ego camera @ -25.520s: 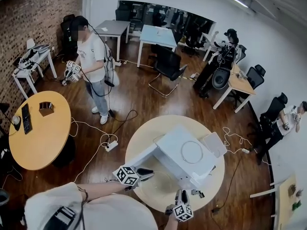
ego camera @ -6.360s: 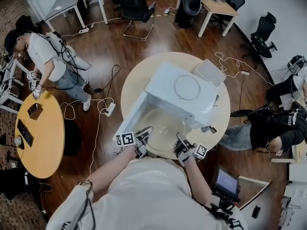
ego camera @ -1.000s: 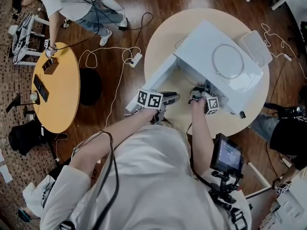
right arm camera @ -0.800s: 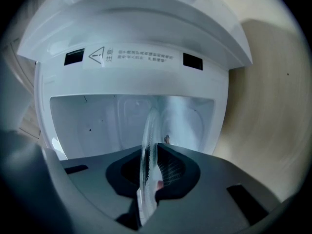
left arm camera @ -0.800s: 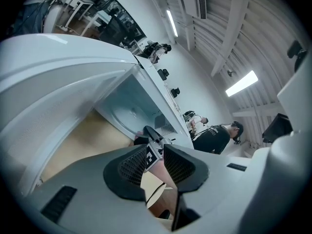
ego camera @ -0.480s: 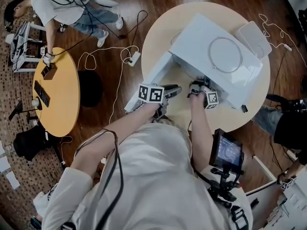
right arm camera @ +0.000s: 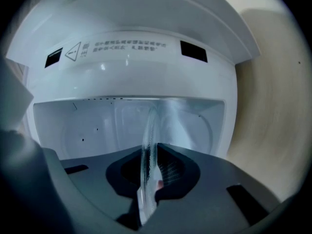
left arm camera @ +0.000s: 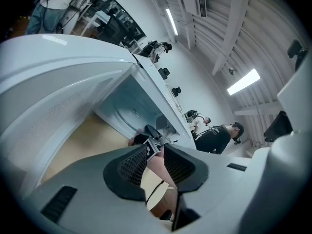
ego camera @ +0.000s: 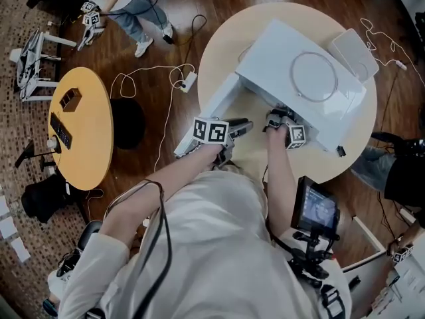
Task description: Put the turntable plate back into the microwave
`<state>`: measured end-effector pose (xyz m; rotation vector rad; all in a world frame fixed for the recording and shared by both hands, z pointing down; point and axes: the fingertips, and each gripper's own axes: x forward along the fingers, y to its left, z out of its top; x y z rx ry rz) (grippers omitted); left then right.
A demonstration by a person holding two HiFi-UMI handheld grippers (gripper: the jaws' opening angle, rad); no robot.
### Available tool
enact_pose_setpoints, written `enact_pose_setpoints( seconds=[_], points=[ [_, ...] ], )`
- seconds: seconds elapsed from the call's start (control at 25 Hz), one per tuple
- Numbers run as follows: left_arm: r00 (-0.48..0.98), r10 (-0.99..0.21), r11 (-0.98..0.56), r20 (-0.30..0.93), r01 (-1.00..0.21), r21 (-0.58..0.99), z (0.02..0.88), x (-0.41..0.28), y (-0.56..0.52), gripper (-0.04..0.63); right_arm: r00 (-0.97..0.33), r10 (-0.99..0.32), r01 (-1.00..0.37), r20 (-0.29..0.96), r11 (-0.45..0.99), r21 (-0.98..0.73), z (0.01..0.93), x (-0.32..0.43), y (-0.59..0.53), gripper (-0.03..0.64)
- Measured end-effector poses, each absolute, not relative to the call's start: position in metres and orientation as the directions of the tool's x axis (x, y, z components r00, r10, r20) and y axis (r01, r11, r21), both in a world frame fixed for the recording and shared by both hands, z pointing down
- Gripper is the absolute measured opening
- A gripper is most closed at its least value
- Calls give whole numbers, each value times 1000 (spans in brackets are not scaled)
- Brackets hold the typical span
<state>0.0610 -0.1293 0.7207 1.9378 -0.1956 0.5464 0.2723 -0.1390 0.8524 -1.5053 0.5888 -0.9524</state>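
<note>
The white microwave (ego camera: 265, 52) stands on the round beige table (ego camera: 226, 32), its door (ego camera: 209, 108) swung open to the left. My right gripper (ego camera: 279, 117) reaches into the opening. In the right gripper view it (right arm camera: 155, 152) is shut on the clear glass turntable plate (right arm camera: 148, 130), seen edge-on and upright, with the cavity (right arm camera: 97, 126) just ahead. My left gripper (ego camera: 242, 125) hangs in front of the open door, left of the right one. Its jaws (left arm camera: 155, 150) stand slightly apart and hold nothing. The head view hides the plate.
A ring (ego camera: 312, 76) lies on the microwave's top and a flat white pad (ego camera: 352, 52) sits behind it. A small monitor (ego camera: 315, 211) is mounted at my right side. An orange round table (ego camera: 80, 125), floor cables and a power strip (ego camera: 188, 80) are at left.
Both grippers stay about where they were, the right one still shut on the plate at the microwave's mouth. The person by the orange table has moved off toward the top edge.
</note>
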Motion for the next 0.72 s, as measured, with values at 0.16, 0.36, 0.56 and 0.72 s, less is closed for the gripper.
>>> enact_pose_setpoints(
  seconds=[0.16,0.36,0.56,0.72],
  points=[
    [881,114,-421,459,-376,826,720,60,-128,97,551,-800,160,236,-176,-971,854,276,-138,31],
    [879,99,-416,466,-389,822,729,65,-130,97,527,-806,182,269,-202,-962,861,273,-138,31],
    [871,8,-382,492,-452,806,758,82,-154,97,487,-827,193,281,-212,-958,865,270,-140,31],
    [851,-73,-325,519,-513,795,787,98,-173,98,470,-835,211,285,-208,-955,867,267,-141,31]
  ],
)
